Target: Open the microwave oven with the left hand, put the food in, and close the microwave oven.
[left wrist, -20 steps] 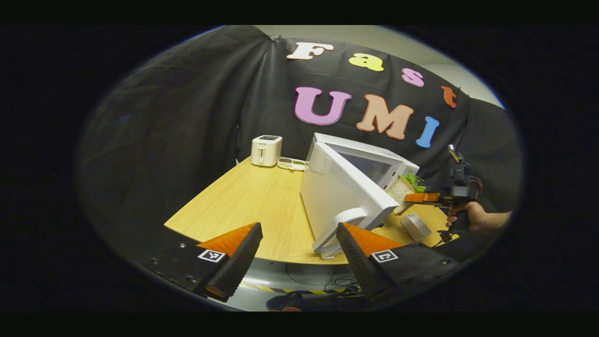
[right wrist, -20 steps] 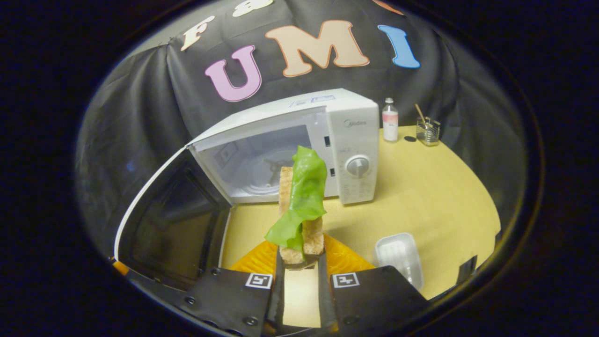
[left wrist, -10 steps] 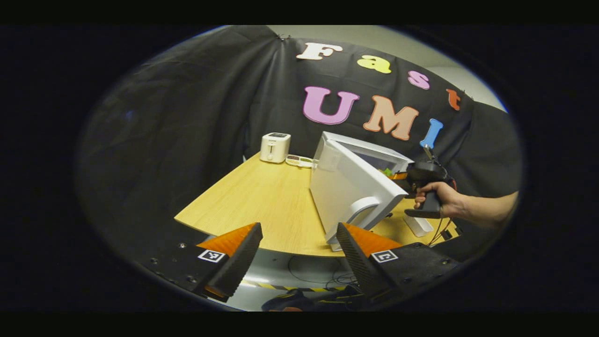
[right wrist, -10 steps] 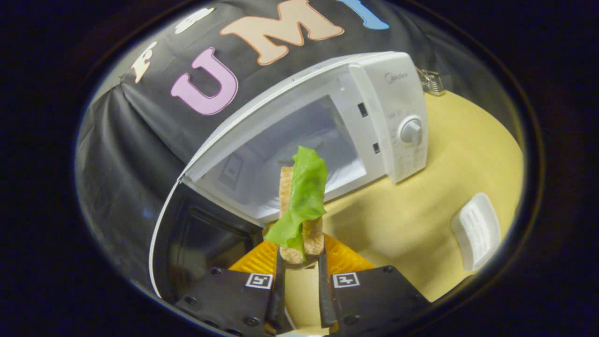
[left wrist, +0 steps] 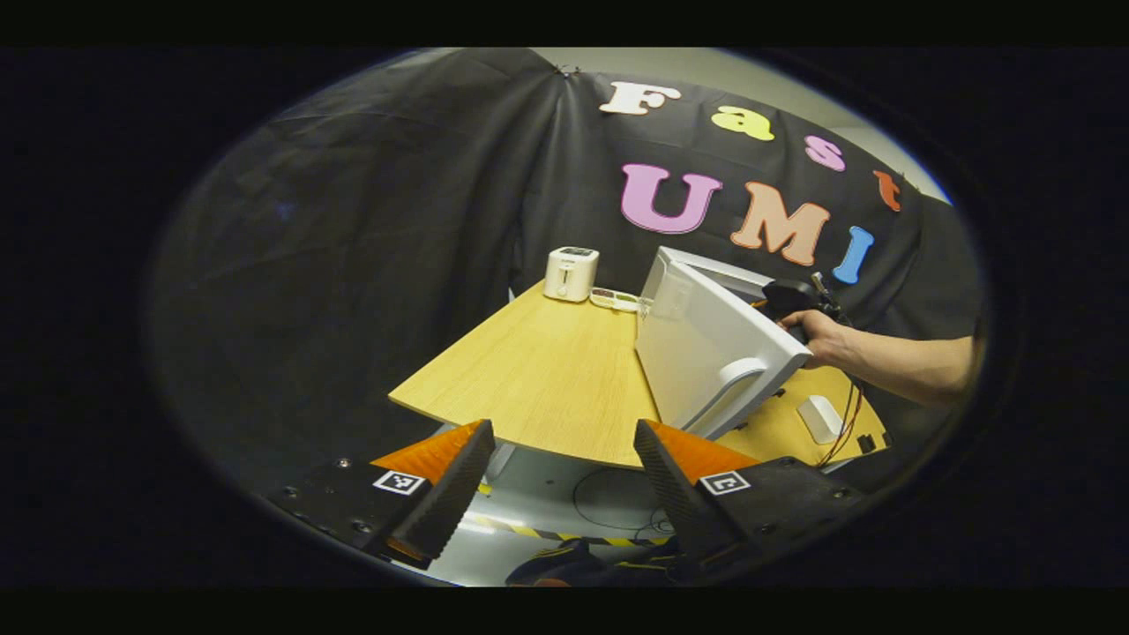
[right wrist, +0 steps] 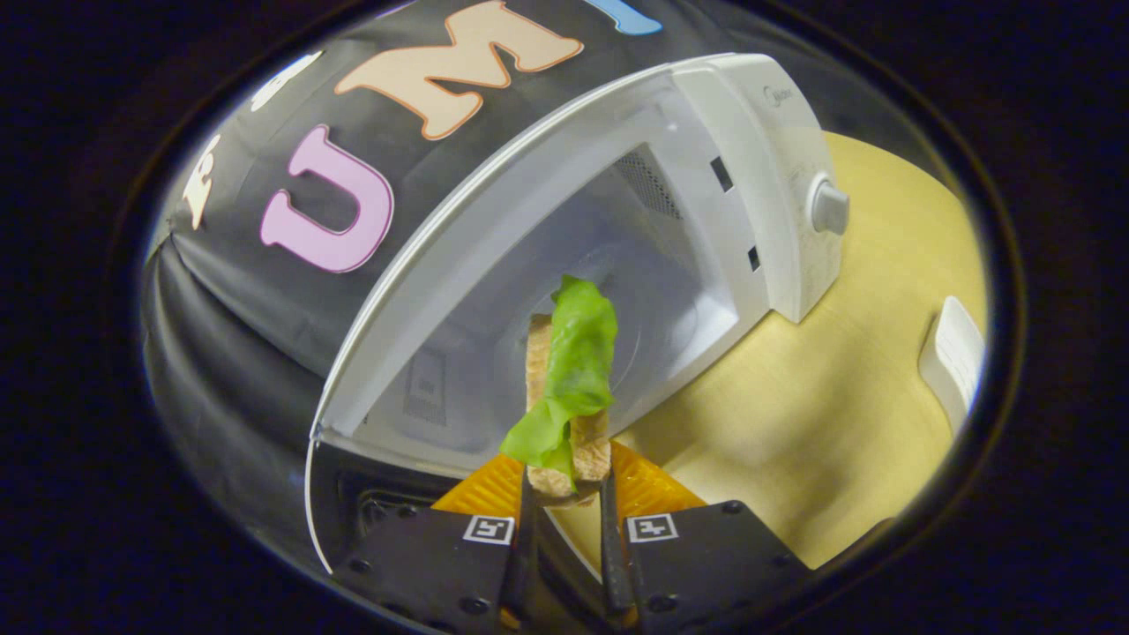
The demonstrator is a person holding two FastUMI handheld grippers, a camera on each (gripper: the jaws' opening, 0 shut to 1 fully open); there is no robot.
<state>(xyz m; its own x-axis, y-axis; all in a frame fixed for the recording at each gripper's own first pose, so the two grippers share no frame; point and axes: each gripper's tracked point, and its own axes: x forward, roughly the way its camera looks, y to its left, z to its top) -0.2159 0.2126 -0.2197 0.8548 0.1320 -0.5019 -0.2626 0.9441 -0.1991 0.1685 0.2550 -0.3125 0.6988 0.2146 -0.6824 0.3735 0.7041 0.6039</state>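
We see the microwave (right wrist: 776,168) cavity (right wrist: 564,291) standing open ahead of the right gripper (right wrist: 564,494), with the sandwich (right wrist: 569,388) it clamps upright before that opening. The open door (left wrist: 706,353) juts out over the table (left wrist: 538,379) edge, between the spread-fingered left gripper (left wrist: 564,481) and the person's hand (left wrist: 816,339). Left of the door the tabletop lies bare up to the toaster (left wrist: 571,273). A white tray (right wrist: 953,357) lies right of the oven

Cloth-walled booth: microwave (right wrist: 617,220), toaster (left wrist: 571,273)
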